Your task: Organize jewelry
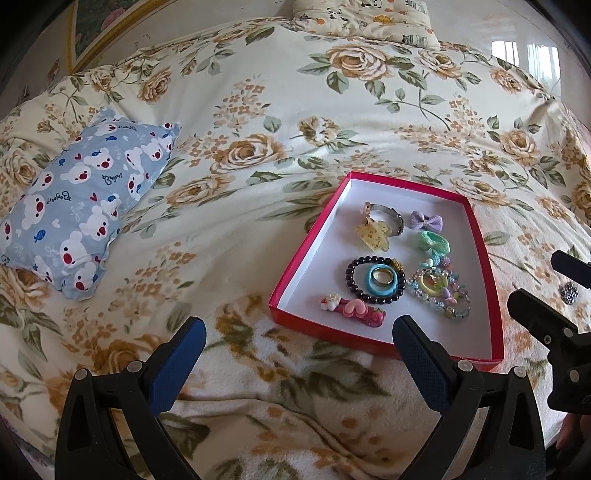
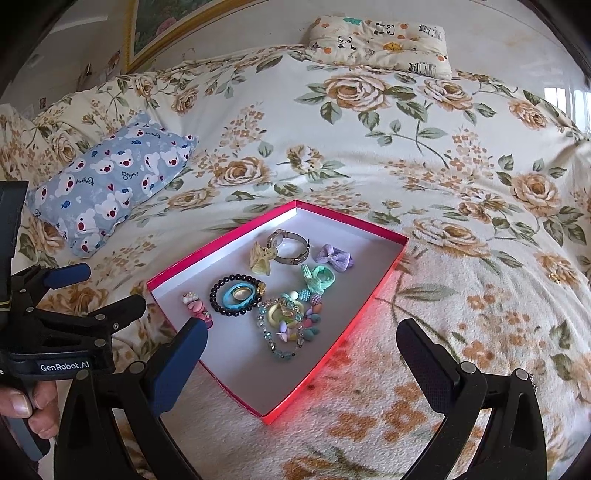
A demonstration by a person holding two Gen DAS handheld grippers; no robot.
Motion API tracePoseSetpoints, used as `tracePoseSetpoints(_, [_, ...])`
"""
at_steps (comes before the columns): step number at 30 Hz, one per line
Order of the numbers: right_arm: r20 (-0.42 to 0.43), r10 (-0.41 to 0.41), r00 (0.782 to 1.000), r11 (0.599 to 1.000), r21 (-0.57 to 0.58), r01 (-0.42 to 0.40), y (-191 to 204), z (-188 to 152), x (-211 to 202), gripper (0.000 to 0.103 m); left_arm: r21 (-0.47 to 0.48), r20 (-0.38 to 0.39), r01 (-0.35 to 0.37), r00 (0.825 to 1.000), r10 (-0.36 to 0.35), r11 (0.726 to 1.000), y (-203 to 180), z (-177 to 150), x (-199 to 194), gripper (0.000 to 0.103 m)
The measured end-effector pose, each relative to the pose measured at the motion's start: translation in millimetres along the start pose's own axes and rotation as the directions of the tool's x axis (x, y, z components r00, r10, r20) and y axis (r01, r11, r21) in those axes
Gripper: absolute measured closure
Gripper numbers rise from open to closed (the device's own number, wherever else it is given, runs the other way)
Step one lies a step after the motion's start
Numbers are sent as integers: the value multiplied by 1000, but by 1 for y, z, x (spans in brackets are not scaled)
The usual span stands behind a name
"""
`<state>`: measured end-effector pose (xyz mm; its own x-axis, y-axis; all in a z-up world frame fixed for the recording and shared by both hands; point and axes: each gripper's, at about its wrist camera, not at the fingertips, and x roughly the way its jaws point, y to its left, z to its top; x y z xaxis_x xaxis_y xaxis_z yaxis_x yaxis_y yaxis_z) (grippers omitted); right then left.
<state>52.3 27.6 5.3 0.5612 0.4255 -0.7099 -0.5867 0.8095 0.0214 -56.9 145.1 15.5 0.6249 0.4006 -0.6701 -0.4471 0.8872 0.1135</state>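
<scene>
A shallow red box (image 1: pixel 306 243) (image 2: pixel 373 299) with a white inside lies on the floral bed cover. In it lie a watch (image 1: pixel 384 216), a yellow clip (image 1: pixel 373 234), a purple bow (image 1: pixel 426 220), a green bow (image 1: pixel 436 242), a black bead bracelet (image 1: pixel 352 280) around a blue ring (image 1: pixel 382 282), a pink clip (image 1: pixel 352 310) and a pastel bead bracelet (image 1: pixel 439 291). A small sparkly piece (image 1: pixel 568 292) lies on the cover right of the box. A small gold piece (image 2: pixel 556 278) lies far right. My left gripper (image 1: pixel 299 354) is open and empty before the box. My right gripper (image 2: pixel 301 360) is open and empty over the box's near corner.
A blue bear-print pillow (image 1: pixel 74 206) (image 2: pixel 110 184) lies left of the box. A panda-print pillow (image 1: pixel 365 22) (image 2: pixel 380 44) lies at the far end of the bed. A framed picture (image 2: pixel 166 22) leans against the wall at the back left.
</scene>
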Motion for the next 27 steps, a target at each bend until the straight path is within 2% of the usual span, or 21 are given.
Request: tracePoseSetpoints(27, [-1, 13, 1000, 1000, 2, -13, 2, -1, -1, 0, 11, 7, 12, 1000, -12, 1000, -2, -1, 0, 1])
